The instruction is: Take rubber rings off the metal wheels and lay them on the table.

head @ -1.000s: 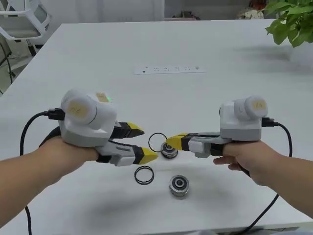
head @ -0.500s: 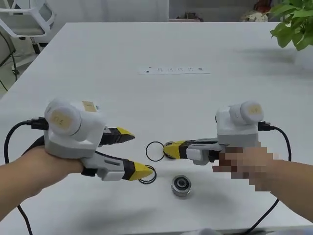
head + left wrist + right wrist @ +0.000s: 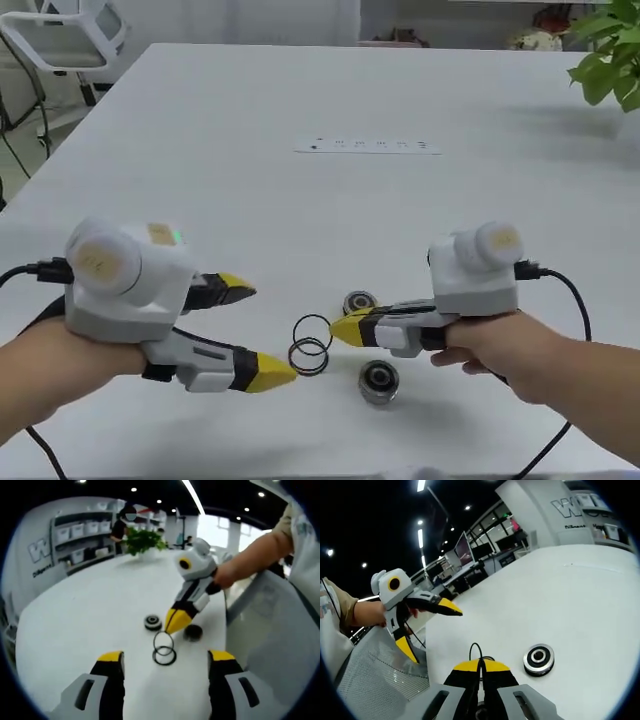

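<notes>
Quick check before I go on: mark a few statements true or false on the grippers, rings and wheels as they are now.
1. The right gripper is shut on a ring. True.
2. The left gripper has its jaws shut. False: they stand wide open and hold nothing.
3. A far wheel and a near wheel both sit on the table. True.
4. No ring lies on the table yet. False: a second ring lies flat there, close to the right gripper's tip.
</notes>
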A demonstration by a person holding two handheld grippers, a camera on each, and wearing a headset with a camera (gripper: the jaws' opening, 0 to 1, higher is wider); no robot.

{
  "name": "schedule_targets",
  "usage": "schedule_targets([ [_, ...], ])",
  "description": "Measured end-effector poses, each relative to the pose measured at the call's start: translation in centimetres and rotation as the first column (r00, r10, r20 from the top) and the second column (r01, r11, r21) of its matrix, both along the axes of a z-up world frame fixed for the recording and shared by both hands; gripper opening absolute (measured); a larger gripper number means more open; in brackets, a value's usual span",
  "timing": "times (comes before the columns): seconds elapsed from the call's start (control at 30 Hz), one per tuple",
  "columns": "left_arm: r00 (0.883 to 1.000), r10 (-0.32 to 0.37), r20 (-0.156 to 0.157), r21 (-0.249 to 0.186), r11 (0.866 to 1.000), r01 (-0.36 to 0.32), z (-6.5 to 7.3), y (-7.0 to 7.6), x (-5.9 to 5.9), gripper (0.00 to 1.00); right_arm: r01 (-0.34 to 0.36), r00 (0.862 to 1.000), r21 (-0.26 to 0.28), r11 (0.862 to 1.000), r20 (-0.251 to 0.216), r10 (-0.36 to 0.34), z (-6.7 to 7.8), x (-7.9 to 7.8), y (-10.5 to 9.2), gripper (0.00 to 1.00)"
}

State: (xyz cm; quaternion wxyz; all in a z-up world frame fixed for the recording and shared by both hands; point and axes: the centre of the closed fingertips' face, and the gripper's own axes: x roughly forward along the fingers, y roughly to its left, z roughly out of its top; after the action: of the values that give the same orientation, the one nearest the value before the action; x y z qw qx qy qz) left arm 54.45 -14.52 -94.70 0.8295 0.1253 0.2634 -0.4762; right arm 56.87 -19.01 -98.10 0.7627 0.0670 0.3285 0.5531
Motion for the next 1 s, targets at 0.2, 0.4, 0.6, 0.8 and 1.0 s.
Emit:
schedule_targets([
  [0.2,1.0,0.0,0.001,0.012,1.0,0.0,-0.2,0.4,-0.2,0.69,-0.015,1.0,-0.023,1.0,-0.005,0.014,-0.7,-0.2,0.4,0.0],
  [0.4,1.0,0.004,-0.003,0.011,1.0,-0.004,-0.2,0.6,-0.3,0.7,-0.027,1.0,-0.044,0.999,-0.009,0.026,-1.3,-0.4,0.6,0.0],
  [0.6,1.0,0.006,-0.003,0.016,1.0,-0.006,-0.2,0.8,-0.4,0.7,-0.037,0.999,-0.066,0.997,-0.002,0.037,-1.8,-0.5,0.9,0.0],
  [0.8,1.0,0.01,-0.008,0.021,1.0,-0.01,-0.3,0.8,-0.6,0.7,-0.049,0.999,-0.091,0.995,0.004,0.05,-2.3,-0.7,1.0,0.0],
  [1.0,1.0,0.014,-0.011,0.026,1.0,-0.013,-0.4,0.9,-0.7,0.7,-0.047,0.999,-0.111,0.993,0.018,0.049,-2.5,-0.6,0.7,0.01],
])
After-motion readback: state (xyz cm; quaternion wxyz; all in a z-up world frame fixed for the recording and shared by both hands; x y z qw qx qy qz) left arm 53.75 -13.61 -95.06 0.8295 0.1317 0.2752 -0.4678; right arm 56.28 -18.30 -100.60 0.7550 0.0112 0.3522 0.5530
